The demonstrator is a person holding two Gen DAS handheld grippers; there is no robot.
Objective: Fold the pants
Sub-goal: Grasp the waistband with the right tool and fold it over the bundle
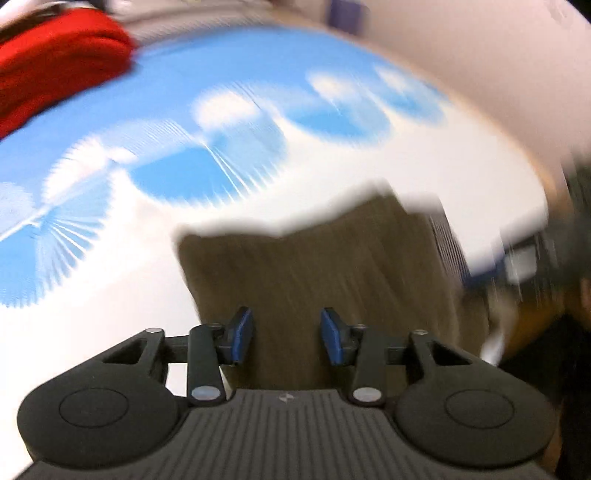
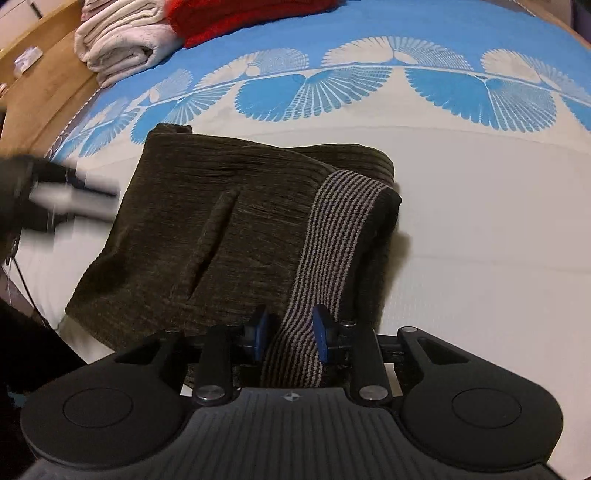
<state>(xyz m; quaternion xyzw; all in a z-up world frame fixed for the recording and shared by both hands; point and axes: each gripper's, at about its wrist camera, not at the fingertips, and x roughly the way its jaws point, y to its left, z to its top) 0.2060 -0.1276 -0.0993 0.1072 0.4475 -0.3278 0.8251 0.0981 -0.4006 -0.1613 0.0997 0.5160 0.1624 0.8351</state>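
Dark olive ribbed pants (image 2: 207, 229) lie folded on the bed, and their striped waistband (image 2: 332, 236) runs toward the right wrist camera. My right gripper (image 2: 290, 338) has the waistband between its blue pads, with cloth filling the gap. In the blurred left wrist view the pants (image 1: 325, 266) lie under my left gripper (image 1: 287, 336), whose blue pads stand apart with nothing pinched between them. In the right wrist view the left gripper (image 2: 74, 199) is a blurred dark shape at the pants' left edge.
The bed cover (image 2: 480, 221) is white with a blue fan pattern (image 2: 480, 92) across the far side. Folded cream cloth (image 2: 122, 40) and a red cloth (image 2: 236, 14) sit at the far left. A wooden surface (image 2: 48, 81) borders the bed's left side.
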